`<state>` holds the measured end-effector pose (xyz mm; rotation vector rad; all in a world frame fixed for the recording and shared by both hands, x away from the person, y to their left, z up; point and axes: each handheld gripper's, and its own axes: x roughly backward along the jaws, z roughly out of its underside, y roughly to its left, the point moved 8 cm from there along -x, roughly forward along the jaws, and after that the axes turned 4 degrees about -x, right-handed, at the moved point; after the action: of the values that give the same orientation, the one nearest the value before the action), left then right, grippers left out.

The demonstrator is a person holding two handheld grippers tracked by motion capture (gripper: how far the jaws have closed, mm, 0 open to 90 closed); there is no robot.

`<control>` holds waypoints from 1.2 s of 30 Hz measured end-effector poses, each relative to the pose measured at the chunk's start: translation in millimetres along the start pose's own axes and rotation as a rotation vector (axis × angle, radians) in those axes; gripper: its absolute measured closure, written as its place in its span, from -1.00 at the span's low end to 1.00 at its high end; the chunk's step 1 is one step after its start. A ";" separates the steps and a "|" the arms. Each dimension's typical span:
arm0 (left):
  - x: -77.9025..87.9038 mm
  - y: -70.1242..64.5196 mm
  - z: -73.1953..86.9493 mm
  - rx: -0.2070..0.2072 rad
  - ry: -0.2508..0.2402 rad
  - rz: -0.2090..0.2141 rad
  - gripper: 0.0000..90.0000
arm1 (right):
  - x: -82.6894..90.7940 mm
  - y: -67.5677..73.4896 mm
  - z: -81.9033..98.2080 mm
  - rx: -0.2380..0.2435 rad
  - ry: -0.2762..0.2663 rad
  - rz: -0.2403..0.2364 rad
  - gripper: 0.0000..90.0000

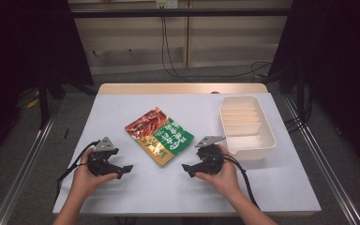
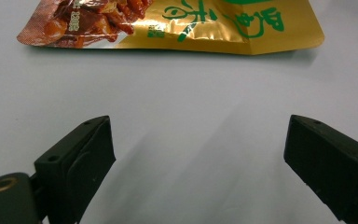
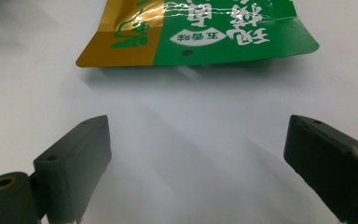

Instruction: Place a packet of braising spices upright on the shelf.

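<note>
A flat snack pouch [image 1: 159, 136] in red, gold and green lies at the middle of the white table. Its gold edge [image 2: 205, 39] shows at the top of the left gripper view, its green and gold end [image 3: 200, 42] at the top of the right gripper view. My left gripper [image 1: 126, 169] rests low at the front left, pointing right toward the pouch, jaws wide apart and empty [image 2: 198, 158]. The right gripper [image 1: 185, 168] sits at the front right, pointing left, also open with nothing between its jaws [image 3: 198, 158]. Both stand a short way off the pouch.
A cream plastic tray [image 1: 246, 125] with ribbed compartments stands to the right of the pouch, just beyond my right hand. The white table cover [image 1: 168, 187] ends at a wooden strip [image 1: 183, 88] at the back. Cables trail from both grippers toward the front edge.
</note>
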<state>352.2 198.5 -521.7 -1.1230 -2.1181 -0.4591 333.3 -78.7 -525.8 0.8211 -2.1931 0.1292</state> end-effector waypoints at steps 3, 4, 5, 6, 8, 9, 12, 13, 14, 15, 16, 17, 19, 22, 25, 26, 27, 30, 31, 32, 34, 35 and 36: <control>-0.2 -3.4 -1.1 0.009 -0.006 0.017 -0.85 | -0.5 0.4 -0.4 -0.008 0.000 -0.003 -0.83; 0.6 -3.5 -0.6 0.004 0.007 0.014 -0.85 | -0.2 0.2 -1.4 -0.022 -0.004 -0.004 -0.82; 0.8 -4.5 -1.0 0.003 0.004 0.016 -0.85 | -0.2 0.2 -1.4 -0.022 -0.004 -0.004 -0.82; 1.0 -5.0 -1.4 0.008 -0.001 0.020 -0.86 | 0.5 0.8 -2.5 -0.033 -0.011 -0.013 -0.81; 1.9 -4.2 -2.1 0.014 -0.010 0.008 -0.86 | 0.8 0.3 -4.9 -0.055 -0.022 -0.020 -0.80; 3.0 -4.5 -2.2 0.013 -0.008 0.018 -0.86 | 0.8 0.3 -4.9 -0.055 -0.022 -0.020 -0.80; 3.9 -5.0 -2.6 0.013 -0.015 0.018 -0.86 | -0.7 0.2 -5.5 -0.066 -0.011 -0.017 -0.80; 4.0 -5.6 -2.3 0.015 -0.013 0.020 -0.86 | -2.7 0.0 -6.2 -0.062 -0.013 -0.015 -0.80; 3.9 -5.7 -2.4 0.013 -0.016 0.018 -0.86 | -3.5 0.8 -5.9 -0.069 -0.006 -0.024 -0.80; 3.5 -6.4 -2.2 0.008 -0.015 0.025 -0.86 | -5.3 0.4 -6.4 -0.069 -0.005 -0.016 -0.79; 3.2 -6.5 -1.7 0.002 -0.012 0.028 -0.86 | -8.3 2.1 -7.9 -0.078 -0.008 -0.028 -0.76; 3.2 -6.2 -1.2 -0.004 -0.008 0.019 -0.86 | -8.3 2.1 -7.9 -0.078 -0.008 -0.028 -0.76; 3.0 -5.6 -0.2 -0.018 0.000 0.014 -0.87 | -14.2 4.4 -11.4 -0.106 -0.013 -0.039 -0.75; 3.3 -4.8 0.3 -0.017 0.000 0.013 -0.87 | -21.1 6.9 -15.0 -0.120 -0.011 -0.051 -0.72; 2.9 -5.3 0.4 -0.019 -0.005 0.012 -0.87 | -25.4 9.1 -16.0 -0.136 -0.005 -0.074 -0.70; 2.6 -5.1 0.5 -0.022 -0.007 0.008 -0.87 | -28.2 9.6 -16.6 -0.139 -0.006 -0.076 -0.70; 2.7 -5.0 0.8 -0.018 -0.004 0.005 -0.87 | -30.5 10.7 -17.3 -0.132 -0.006 -0.081 -0.70; 2.5 -4.4 2.3 -0.028 0.005 -0.001 -0.87 | -38.3 13.0 -20.6 -0.153 -0.004 -0.093 -0.70; 1.7 -5.2 2.0 -0.019 -0.004 0.000 -0.87 | -38.3 13.0 -20.6 -0.153 -0.004 -0.093 -0.70; 1.9 -5.7 2.4 -0.020 0.000 0.002 -0.87 | -39.8 13.2 -22.7 -0.165 -0.009 -0.096 -0.70; 2.8 -4.7 3.9 -0.040 0.022 -0.004 -0.87 | -42.7 12.7 -26.8 -0.174 -0.008 -0.102 -0.70; 2.5 -3.9 3.9 -0.046 0.022 -0.008 -0.87 | -42.7 12.7 -26.8 -0.174 -0.008 -0.102 -0.70; 1.8 -3.8 3.3 -0.042 0.015 -0.008 -0.87 | -45.1 12.0 -29.1 -0.175 -0.008 -0.100 -0.68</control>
<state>347.0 199.3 -522.7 -1.1312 -2.1096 -0.5167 366.8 -36.2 -535.2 0.8311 -2.1312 -0.1143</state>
